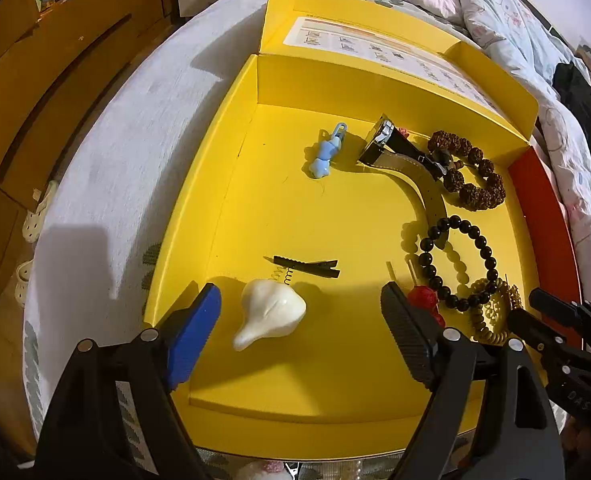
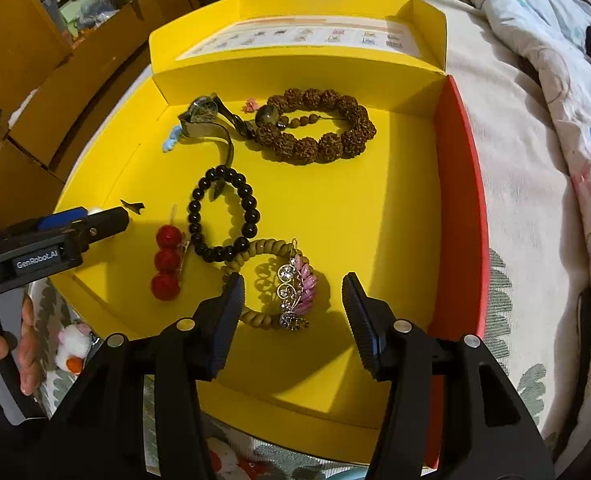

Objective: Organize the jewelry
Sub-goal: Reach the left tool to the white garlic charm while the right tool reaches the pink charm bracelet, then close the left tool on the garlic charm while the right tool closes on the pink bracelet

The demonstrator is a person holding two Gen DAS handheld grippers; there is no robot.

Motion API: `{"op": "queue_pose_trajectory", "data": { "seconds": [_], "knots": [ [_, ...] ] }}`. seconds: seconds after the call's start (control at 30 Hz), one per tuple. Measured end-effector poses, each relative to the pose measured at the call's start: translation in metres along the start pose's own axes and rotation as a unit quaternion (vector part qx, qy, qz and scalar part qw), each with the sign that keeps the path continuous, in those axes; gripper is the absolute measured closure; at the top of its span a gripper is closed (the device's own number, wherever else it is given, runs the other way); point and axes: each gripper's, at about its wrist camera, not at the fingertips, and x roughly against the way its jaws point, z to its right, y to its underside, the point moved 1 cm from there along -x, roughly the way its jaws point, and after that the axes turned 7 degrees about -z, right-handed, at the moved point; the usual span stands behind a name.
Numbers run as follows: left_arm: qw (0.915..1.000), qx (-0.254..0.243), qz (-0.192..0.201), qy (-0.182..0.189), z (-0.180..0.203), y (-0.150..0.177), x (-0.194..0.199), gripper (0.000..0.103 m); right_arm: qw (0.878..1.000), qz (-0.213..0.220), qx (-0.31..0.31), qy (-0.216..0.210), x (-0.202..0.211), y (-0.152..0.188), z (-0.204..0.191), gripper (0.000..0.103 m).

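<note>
The brand "GenRobot.AI" is read in white letters on the dark body of the left claw (image 2: 113, 216) in the right wrist view, the letters "DAS" are made out on the right claw (image 1: 535, 308) in the left wrist view, while the printed sheet (image 2: 307, 36) inside the yellow box lid (image 2: 427, 20) is too small to be read.

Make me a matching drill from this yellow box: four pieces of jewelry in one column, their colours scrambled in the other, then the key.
Things:
1. small charm
2. large rough-bead bracelet
3. smooth round-bead bracelet
4. jewelled hair clip

Colours:
A. black
B. pink and silver
C. light blue
D. brown

Pairs: 1-C, 2-D, 3-A, 4-B
</note>
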Motion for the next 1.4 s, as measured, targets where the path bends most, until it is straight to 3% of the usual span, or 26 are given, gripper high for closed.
{"op": "queue_pose_trajectory", "data": {
  "seconds": [0.17,0.3,0.4,0.5,0.67,0.8,0.9,1.4],
  "knots": [
    [0.9999,-0.008,-0.001,-0.008,0.006,-0.002,-0.004,0.022,1.0,-0.005,0.005,0.022,-0.008,0.0,-0.004,0.054],
    [0.9999,-0.007,-0.001,-0.007,0.008,-0.003,-0.005,0.022,1.0,-0.007,0.007,0.021,-0.013,0.0,-0.005,0.072],
    [1.0,-0.005,-0.001,-0.004,0.008,-0.004,-0.006,0.023,1.0,-0.008,0.001,0.013,-0.013,0.0,-0.002,0.079],
    [1.0,-0.002,-0.003,-0.001,0.007,-0.004,-0.007,0.033,1.0,-0.01,-0.009,-0.001,-0.012,0.001,0.002,0.082],
    [0.9999,0.011,0.002,0.002,0.0,-0.005,-0.004,0.047,1.0,-0.007,-0.02,-0.016,-0.008,0.001,0.008,0.085],
    [0.9996,0.018,0.001,0.021,-0.006,-0.007,-0.002,0.069,0.999,0.001,-0.027,-0.028,-0.002,0.0,0.011,0.086],
    [0.9986,0.028,-0.003,0.044,-0.011,-0.007,-0.004,0.069,0.999,0.003,-0.03,-0.032,0.001,0.0,0.013,0.086],
    [0.9987,0.03,0.0,0.043,-0.01,-0.006,0.0,0.069,0.997,0.015,-0.045,-0.053,0.015,0.001,0.023,0.086]
  ]
}}
